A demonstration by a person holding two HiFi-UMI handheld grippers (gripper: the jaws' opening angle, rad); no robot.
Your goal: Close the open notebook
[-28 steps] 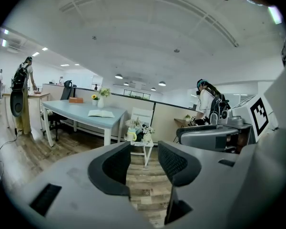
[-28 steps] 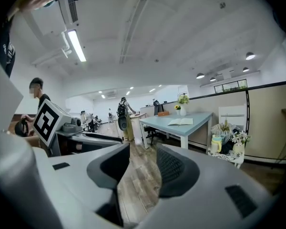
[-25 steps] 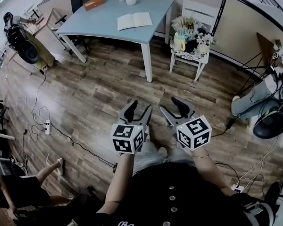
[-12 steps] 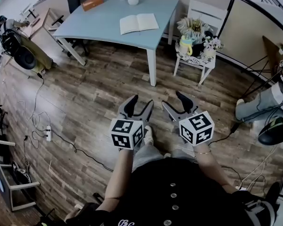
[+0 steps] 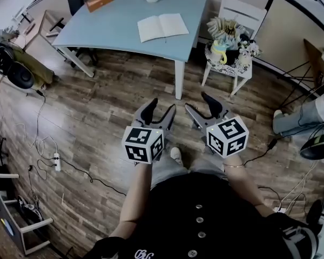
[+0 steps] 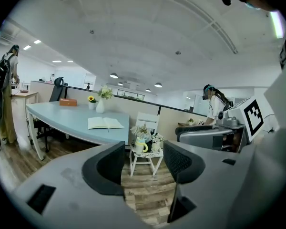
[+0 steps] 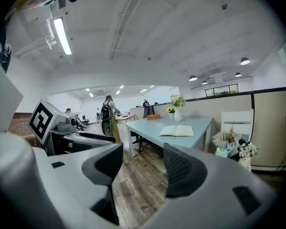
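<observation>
One open notebook (image 5: 162, 27) lies flat on the smooth pale-blue desk (image 5: 113, 23), well apart from two grippers. The curved jaws of the left gripper (image 5: 161, 108) have just been opening and stand spread. Those of the right gripper (image 5: 198, 103) are spread too. Both pairs are empty.

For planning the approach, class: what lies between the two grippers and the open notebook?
Head view: bare wood floor, then the table's near edge and leg, before the notebook.

The floor (image 5: 97, 117) is looked down on steeply from head height. Low, near-level views are taken along the left hand-held gripper (image 5: 161, 108) and the right hand-held gripper (image 5: 200, 104); the distant bench (image 5: 113, 26) is shared by all three.
</observation>
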